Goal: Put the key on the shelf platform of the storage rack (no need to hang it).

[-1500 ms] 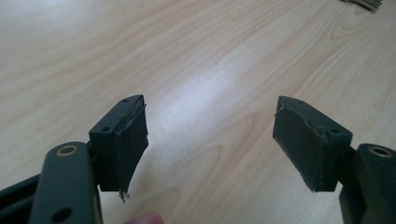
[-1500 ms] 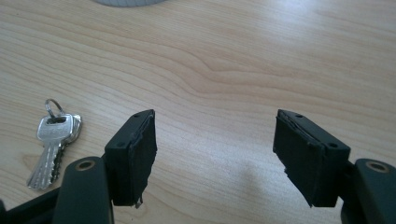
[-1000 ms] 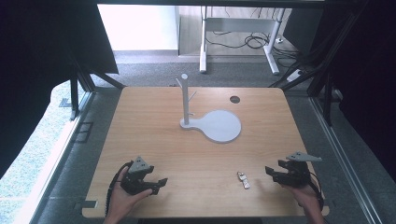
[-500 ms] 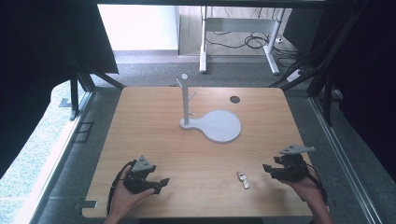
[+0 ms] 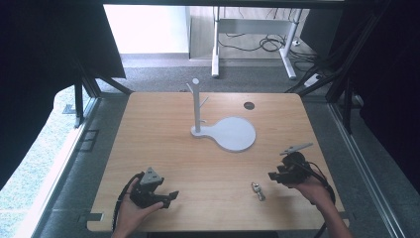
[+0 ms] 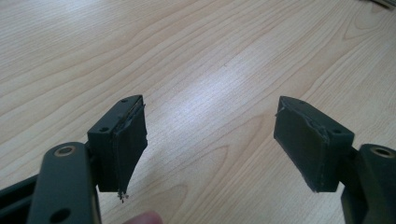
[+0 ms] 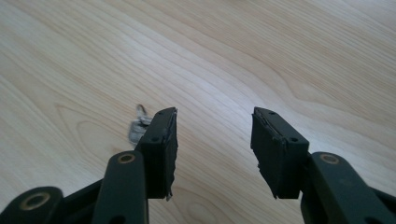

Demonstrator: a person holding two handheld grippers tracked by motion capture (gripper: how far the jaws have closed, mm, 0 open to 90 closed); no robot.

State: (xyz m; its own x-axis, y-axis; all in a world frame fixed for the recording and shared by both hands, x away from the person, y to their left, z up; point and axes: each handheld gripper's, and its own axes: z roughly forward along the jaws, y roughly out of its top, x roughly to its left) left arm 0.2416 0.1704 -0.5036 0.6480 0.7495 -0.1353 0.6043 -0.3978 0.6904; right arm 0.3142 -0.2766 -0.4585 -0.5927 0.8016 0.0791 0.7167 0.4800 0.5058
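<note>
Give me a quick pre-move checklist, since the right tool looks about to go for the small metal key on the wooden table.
1. Small silver metal key lies free on the light wooden table: ok.
2. Right tool empty, its jaws just closing with nothing between them: ok.
3. Right tool centred over the key: not ok; in the right gripper view the key sits behind one jaw.
4. Left tool open and empty: ok.
5. White peg stand with round base apart from both tools: ok.
</note>
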